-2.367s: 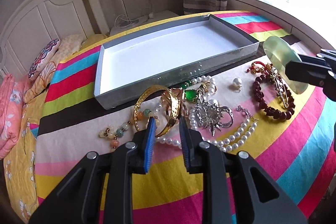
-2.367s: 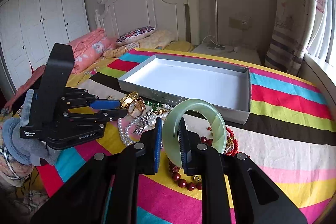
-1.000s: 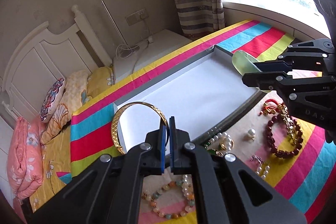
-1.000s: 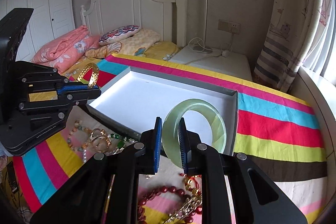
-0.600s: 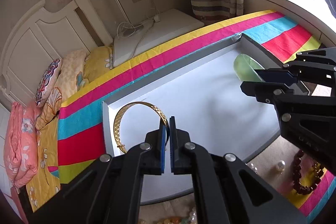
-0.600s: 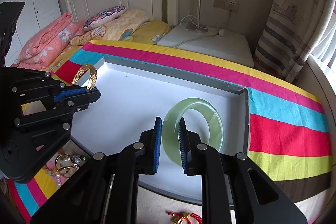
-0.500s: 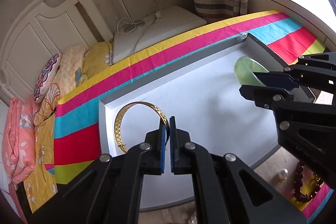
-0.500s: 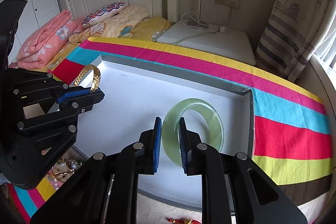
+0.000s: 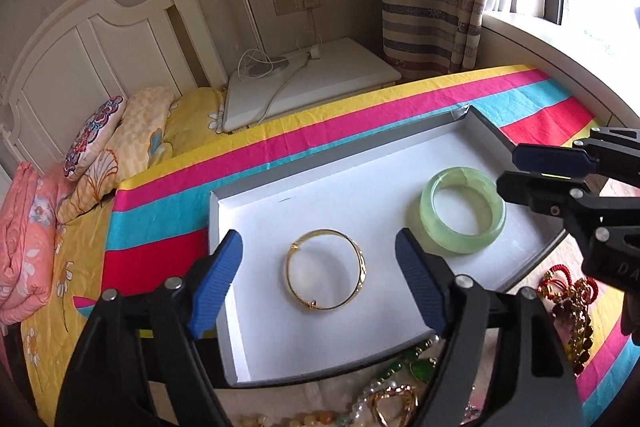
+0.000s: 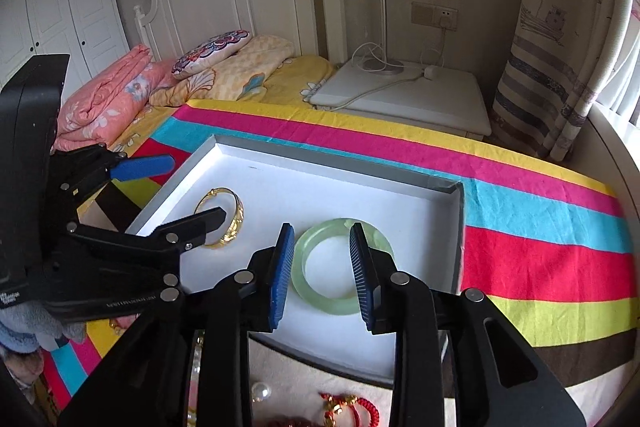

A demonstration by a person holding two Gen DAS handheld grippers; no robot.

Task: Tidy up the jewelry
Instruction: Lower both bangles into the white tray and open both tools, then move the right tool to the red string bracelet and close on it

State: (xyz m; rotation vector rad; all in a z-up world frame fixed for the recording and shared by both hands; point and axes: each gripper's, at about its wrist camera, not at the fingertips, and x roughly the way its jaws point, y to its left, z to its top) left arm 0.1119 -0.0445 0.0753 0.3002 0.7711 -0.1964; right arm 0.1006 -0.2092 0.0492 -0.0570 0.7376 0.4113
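Left wrist view: left gripper (image 9: 318, 283) hangs over the near-left part of the white tray (image 9: 360, 157), jaws just sprung wide; nothing between them.
Gold bangle (image 9: 325, 269): lies flat on the tray floor, free of both blue pads.
Right gripper (image 10: 322, 269): jaws have just been parting and stand a little open, either side of the jade bangle (image 10: 342, 267) but not pressing it.
Jade bangle, place: flat in the tray's right half, well apart from the gold one.
Bed: striped blanket (image 10: 520, 187) carries the tray; the table word does not fit.
Loose pieces: red bead bracelet (image 9: 568, 311), green-stone pendant (image 9: 420, 371) and pearls (image 9: 380, 391) wait on the blanket by the tray's near wall.
Step in hand: release and withdrawal, by the look of it.
Doing it well: lift both grippers straight up before swinging back, so no pad hooks a bangle's rim and drags it.
Next reach: take one loose piece at a time; the strands look tangled, so pinch at a free end.
Spacing: set new pieces in bare tray floor between or behind the bangles.
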